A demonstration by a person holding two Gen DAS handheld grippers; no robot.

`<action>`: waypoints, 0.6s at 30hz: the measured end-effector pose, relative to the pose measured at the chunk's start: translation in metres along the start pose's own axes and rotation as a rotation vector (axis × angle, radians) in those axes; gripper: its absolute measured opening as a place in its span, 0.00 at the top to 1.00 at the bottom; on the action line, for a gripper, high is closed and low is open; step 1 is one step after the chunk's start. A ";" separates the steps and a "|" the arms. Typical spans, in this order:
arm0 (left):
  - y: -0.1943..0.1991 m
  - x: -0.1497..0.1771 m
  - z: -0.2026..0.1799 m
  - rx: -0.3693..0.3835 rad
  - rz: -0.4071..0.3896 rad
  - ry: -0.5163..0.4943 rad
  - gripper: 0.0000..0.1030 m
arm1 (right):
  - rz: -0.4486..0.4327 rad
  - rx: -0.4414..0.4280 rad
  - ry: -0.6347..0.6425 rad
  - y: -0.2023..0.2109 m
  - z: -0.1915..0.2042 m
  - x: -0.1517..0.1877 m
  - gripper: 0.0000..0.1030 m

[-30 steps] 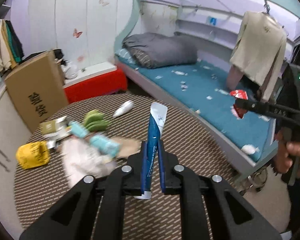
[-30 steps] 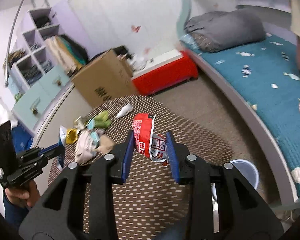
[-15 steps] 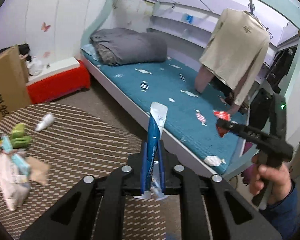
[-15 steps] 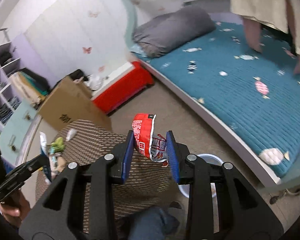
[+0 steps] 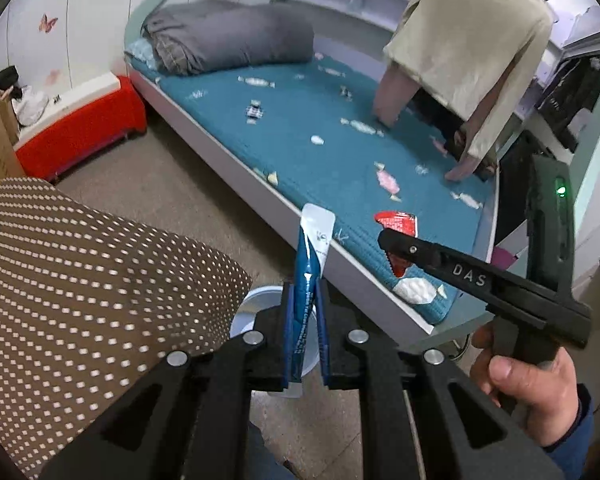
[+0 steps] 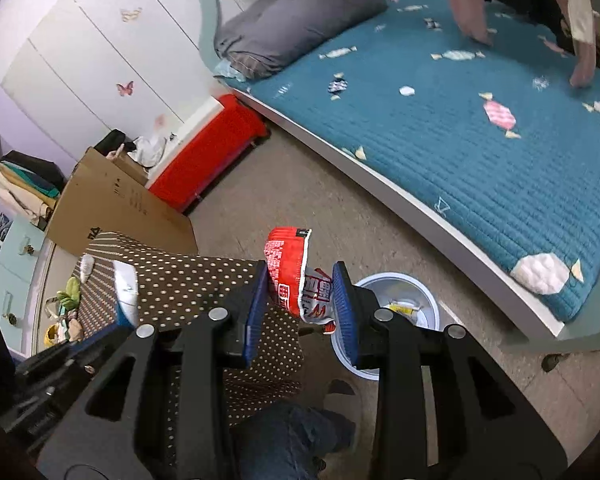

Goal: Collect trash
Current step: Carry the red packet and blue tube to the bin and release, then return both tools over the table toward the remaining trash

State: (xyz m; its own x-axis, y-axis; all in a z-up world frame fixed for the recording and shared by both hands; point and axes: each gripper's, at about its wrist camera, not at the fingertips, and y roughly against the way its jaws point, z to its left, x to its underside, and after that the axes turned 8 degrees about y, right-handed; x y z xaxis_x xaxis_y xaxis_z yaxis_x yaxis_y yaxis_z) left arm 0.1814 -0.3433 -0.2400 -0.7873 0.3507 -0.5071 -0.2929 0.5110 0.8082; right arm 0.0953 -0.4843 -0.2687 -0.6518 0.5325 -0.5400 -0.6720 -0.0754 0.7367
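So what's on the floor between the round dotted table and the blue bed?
In the right wrist view, a round pale-blue bin stands there, with trash inside.

Changes logged. My left hand-held gripper point(image 5: 303, 338) with its blue tube point(image 5: 307, 280): swung off the desk point(image 5: 100, 280), trash pile gone from its view, now above the white bin point(image 5: 256, 300) on the floor. My right hand-held gripper point(image 6: 300, 304) with the red wrapper point(image 6: 296, 276): lowered and rolled; bin point(image 6: 396, 312) now directly ahead, contents visible. The two grippers stand closer together.
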 end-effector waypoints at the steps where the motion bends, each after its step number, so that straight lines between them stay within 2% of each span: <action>1: -0.008 0.000 0.000 -0.004 0.017 -0.002 0.90 | 0.008 0.002 -0.006 -0.004 -0.002 0.001 0.69; 6: -0.044 0.000 0.000 0.008 0.105 0.007 0.89 | 0.057 0.000 -0.039 -0.029 -0.017 0.005 0.66; 7: -0.051 -0.001 -0.001 0.001 0.118 -0.001 0.86 | 0.063 -0.003 -0.045 -0.033 -0.018 0.006 0.62; 8: -0.056 0.001 -0.002 -0.002 0.130 -0.008 0.80 | 0.071 0.004 -0.062 -0.039 -0.023 0.008 0.48; 9: -0.059 0.000 -0.002 -0.007 0.139 -0.010 0.50 | 0.077 0.014 -0.080 -0.042 -0.028 0.010 0.40; 10: -0.061 -0.001 -0.002 -0.019 0.136 -0.010 0.15 | 0.082 0.026 -0.094 -0.044 -0.031 0.011 0.31; 11: -0.059 -0.002 -0.002 -0.038 0.108 -0.011 0.10 | 0.090 0.043 -0.119 -0.046 -0.037 0.014 0.27; 12: -0.054 -0.002 -0.002 -0.045 0.069 -0.020 0.10 | 0.094 0.037 -0.151 -0.047 -0.042 0.017 0.24; 14: -0.046 -0.001 -0.002 -0.047 0.042 -0.051 0.10 | 0.096 0.039 -0.188 -0.046 -0.048 0.021 0.07; 18: -0.029 -0.003 0.001 -0.072 -0.006 -0.054 0.10 | 0.093 0.085 -0.204 -0.038 -0.054 0.027 0.06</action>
State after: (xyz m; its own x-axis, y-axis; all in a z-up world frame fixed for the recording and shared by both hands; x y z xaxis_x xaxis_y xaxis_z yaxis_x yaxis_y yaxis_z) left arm 0.1930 -0.3585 -0.2623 -0.7555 0.3907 -0.5259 -0.3375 0.4559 0.8235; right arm 0.0842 -0.5126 -0.3335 -0.6192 0.6865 -0.3812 -0.5745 -0.0652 0.8159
